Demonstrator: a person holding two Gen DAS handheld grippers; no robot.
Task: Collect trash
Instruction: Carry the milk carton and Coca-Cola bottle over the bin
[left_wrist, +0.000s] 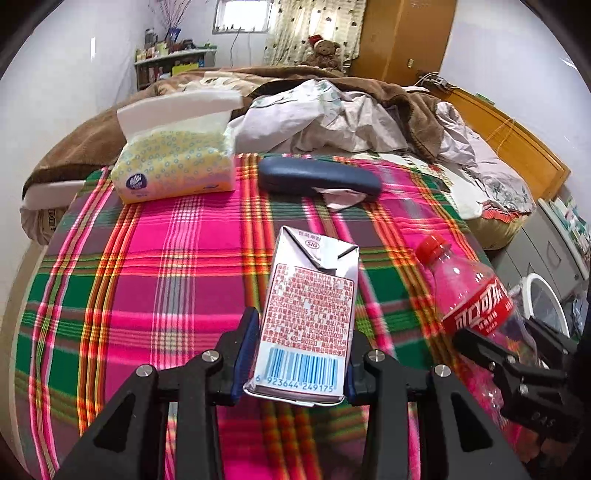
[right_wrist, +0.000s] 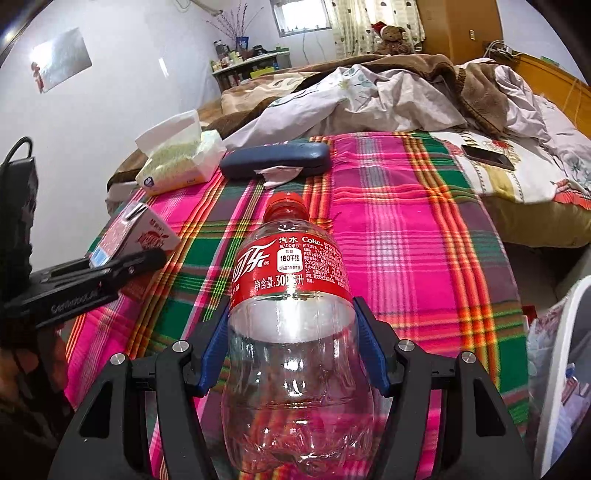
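Carton (left_wrist: 308, 325) sits between the left gripper (left_wrist: 301, 354) fingers, raised over the plaid cloth (left_wrist: 147, 280). To its right, bottle (right_wrist: 291, 314) sits between the right gripper (right_wrist: 291, 347) fingers, cap pointing away. Behind both, on the cloth: tissue pack (left_wrist: 173, 166) at left, glasses case (left_wrist: 317, 177) just right of it, a paper scrap (left_wrist: 341, 197) tucked against the case's front edge. Rumpled bedding (left_wrist: 351, 118) behind. Phone (right_wrist: 487, 157) on the bed, far right.
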